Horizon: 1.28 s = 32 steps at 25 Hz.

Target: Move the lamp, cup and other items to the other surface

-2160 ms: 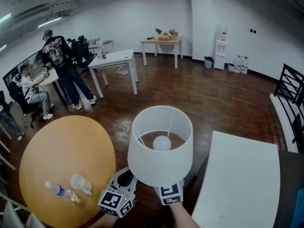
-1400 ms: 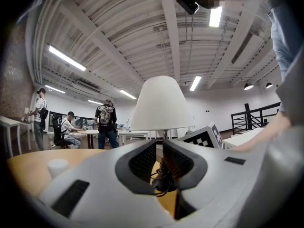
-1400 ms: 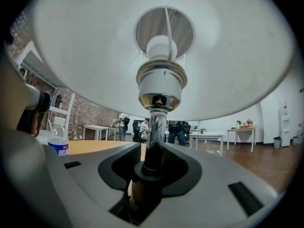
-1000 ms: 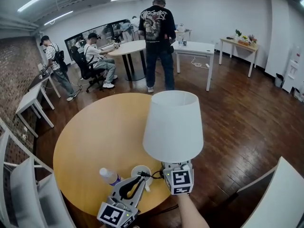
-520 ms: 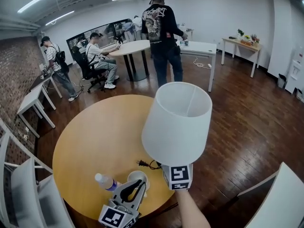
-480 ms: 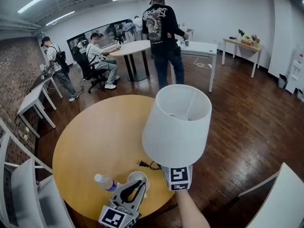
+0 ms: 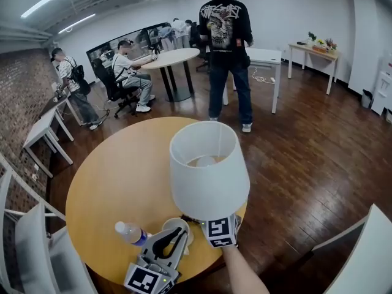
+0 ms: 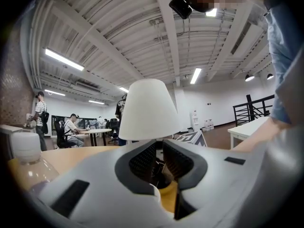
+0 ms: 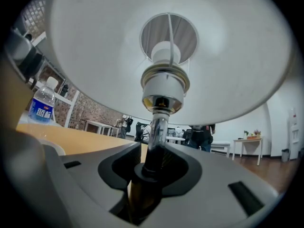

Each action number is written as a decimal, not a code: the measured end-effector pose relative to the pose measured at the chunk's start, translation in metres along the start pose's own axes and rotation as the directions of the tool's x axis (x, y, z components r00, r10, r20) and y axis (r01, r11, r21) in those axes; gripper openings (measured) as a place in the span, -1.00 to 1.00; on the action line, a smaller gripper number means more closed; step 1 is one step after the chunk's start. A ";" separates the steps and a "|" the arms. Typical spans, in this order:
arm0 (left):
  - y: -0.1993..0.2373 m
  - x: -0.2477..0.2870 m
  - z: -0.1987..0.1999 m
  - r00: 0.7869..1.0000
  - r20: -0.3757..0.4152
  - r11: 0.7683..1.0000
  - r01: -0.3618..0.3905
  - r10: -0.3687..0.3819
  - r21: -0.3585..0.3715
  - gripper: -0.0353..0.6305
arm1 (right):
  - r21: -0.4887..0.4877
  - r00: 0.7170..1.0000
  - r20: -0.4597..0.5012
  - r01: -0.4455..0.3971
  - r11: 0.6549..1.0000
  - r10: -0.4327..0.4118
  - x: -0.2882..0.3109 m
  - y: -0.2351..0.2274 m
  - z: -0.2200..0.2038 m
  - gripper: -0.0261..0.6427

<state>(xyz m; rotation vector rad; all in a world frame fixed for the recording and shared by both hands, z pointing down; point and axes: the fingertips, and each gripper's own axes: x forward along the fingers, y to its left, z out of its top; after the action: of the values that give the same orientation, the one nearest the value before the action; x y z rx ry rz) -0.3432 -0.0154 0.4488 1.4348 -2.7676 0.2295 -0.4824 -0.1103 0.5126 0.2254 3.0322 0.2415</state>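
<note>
You have no words or numbers here that can be read. The water bottle (image 9: 42, 101), left of the lamp (image 9: 164, 87), wears a blue label with white print too small to make out. Beyond the lamp, the standing person's black shirt (image 7: 225, 26) shows a pale graphic, its lettering illegible. The marker cubes (image 7: 220, 232) under the lamp carry only square patterns.

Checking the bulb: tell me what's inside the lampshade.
Inside the lampshade, the right gripper view shows a white bulb in its socket, with a wire strut above. From the head view, the shade hides the socket and stem; only the bulb's top shows.
</note>
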 end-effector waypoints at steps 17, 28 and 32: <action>0.002 -0.007 -0.014 1.000 -0.015 0.999 -0.011 0.011 -0.034 -0.73 | 0.084 0.998 -0.069 0.020 0.996 -0.014 -0.050 0.003 -0.016 -0.09; -0.026 -0.004 0.008 0.990 0.030 0.988 0.138 -0.137 -0.061 -0.78 | 0.178 0.982 -0.085 0.182 0.967 -0.169 -0.166 0.014 0.067 -0.21; -0.042 -0.010 0.020 0.969 0.063 0.969 0.242 -0.238 -0.056 -0.87 | 0.146 0.974 -0.115 0.213 0.966 -0.198 -0.198 0.036 0.111 -0.46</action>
<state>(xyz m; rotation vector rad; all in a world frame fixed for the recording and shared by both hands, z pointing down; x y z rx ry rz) -0.3028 -0.0341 0.4332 1.7648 -2.5816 0.0963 -0.2706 -0.0888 0.4254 -0.0951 3.1438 -0.0033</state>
